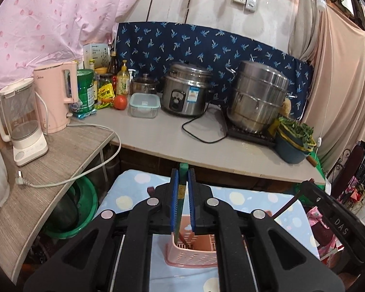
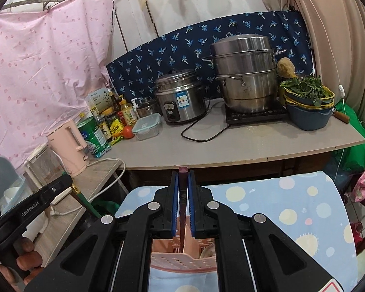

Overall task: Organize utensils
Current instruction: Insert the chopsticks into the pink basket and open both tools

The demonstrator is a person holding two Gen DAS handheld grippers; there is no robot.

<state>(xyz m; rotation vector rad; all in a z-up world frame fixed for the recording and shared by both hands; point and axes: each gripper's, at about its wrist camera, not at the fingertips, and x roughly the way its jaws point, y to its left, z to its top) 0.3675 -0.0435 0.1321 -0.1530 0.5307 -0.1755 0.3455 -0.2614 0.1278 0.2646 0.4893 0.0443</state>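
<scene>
My left gripper (image 1: pixel 182 172) is shut on a green chopstick (image 1: pixel 182 194) that stands upright, its lower end inside the pink perforated utensil basket (image 1: pixel 189 255). My right gripper (image 2: pixel 183 174) is shut on a dark maroon chopstick (image 2: pixel 182 202), also upright, reaching down into the same pink basket (image 2: pixel 182 259). The basket sits on a light blue spotted cloth (image 2: pixel 292 209) below both grippers. The right gripper's body (image 1: pixel 338 221) shows at the right of the left wrist view, and the left gripper's body (image 2: pixel 31 206) at the left of the right wrist view.
A grey counter (image 1: pixel 163 133) ahead holds a rice cooker (image 1: pixel 186 90), a steel steamer pot (image 1: pixel 260 97) on an induction hob, a blue bowl of greens (image 1: pixel 295 138), a lidded glass box (image 1: pixel 144 104), a tomato and bottles. A pink kettle (image 1: pixel 56 97) and blender (image 1: pixel 22 121) stand on the left shelf.
</scene>
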